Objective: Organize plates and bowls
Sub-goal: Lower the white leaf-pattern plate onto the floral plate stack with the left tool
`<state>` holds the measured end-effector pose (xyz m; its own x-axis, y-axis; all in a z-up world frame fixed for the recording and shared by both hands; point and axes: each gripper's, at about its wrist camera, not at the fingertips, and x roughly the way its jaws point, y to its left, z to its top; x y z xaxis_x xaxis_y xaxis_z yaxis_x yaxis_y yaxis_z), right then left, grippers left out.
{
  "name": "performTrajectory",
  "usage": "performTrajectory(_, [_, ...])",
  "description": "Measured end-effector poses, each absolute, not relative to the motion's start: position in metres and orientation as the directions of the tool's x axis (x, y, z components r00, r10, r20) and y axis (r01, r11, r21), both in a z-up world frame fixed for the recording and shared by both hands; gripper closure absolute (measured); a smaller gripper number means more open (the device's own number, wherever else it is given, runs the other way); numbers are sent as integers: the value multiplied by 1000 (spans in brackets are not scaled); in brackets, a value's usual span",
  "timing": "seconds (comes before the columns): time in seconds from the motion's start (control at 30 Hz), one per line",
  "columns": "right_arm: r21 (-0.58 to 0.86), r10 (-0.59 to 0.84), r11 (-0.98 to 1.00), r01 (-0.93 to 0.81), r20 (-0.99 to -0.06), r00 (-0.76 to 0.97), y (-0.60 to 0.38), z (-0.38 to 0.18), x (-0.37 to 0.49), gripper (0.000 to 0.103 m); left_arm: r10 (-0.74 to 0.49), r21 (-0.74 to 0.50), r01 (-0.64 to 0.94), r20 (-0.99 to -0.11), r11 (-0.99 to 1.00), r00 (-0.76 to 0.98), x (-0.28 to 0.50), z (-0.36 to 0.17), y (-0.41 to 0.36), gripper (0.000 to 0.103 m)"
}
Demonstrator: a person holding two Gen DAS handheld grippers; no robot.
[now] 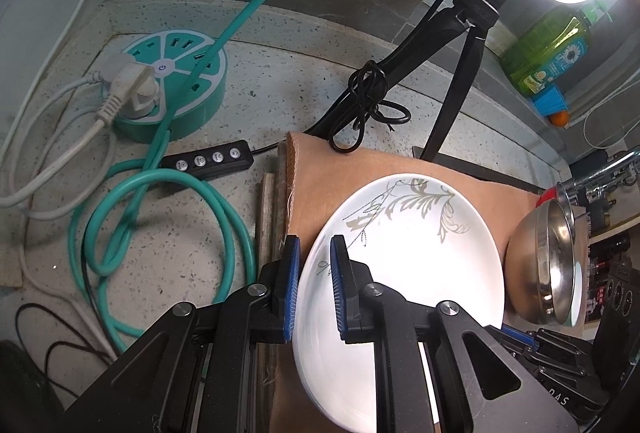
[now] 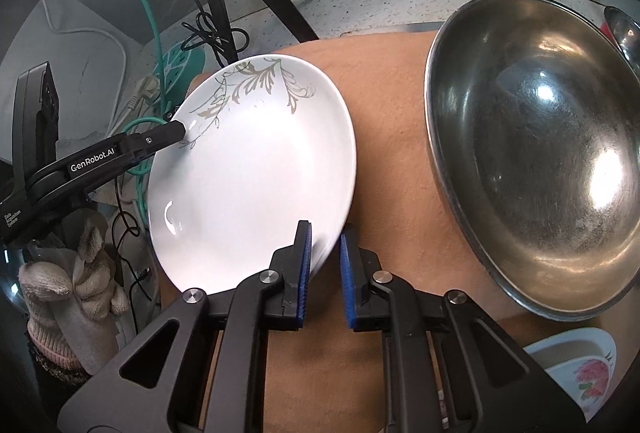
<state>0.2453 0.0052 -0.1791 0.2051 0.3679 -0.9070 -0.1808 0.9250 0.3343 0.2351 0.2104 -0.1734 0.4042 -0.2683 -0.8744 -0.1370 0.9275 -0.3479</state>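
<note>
A white plate with a grey leaf pattern is tilted above a brown mat. My left gripper is shut on its left rim, one blue pad on each face. In the right wrist view the same plate is pinched at its near right edge by my right gripper, also shut on the rim. The left gripper shows there at the plate's far left edge. A large steel bowl sits on the mat to the right of the plate, tipped up in the left view.
A teal round power strip, looped teal and white cables and a black remote lie on the speckled counter at left. A black tripod stands behind the mat. A flowered plate lies at the near right. A gloved hand holds the left tool.
</note>
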Motion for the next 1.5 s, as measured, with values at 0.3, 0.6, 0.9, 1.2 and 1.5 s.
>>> performTrajectory(0.3, [350,395,908,-228,-899,191,6,-171,224,89,-267,-365,-168,-865,916,425,199,-162,217,90])
performTrajectory(0.6, [364,423,887,-284,-887,186,-7,-159,194,89,-261,-390,-191,-838,901,479,151,-143,209,90])
performTrajectory(0.9, [373,461,854,-363,-866,194,-31,-134,159,89,-220,-380,-206,-813,902,539,100,-114,176,90])
performTrajectory(1.2, [389,484,841,-375,-852,200,-74,-119,136,89,-219,-383,-186,-794,905,567,71,-96,137,90])
performTrajectory(1.5, [370,463,859,-354,-857,227,-130,-113,125,89,-254,-404,-162,-791,900,557,60,-103,87,90])
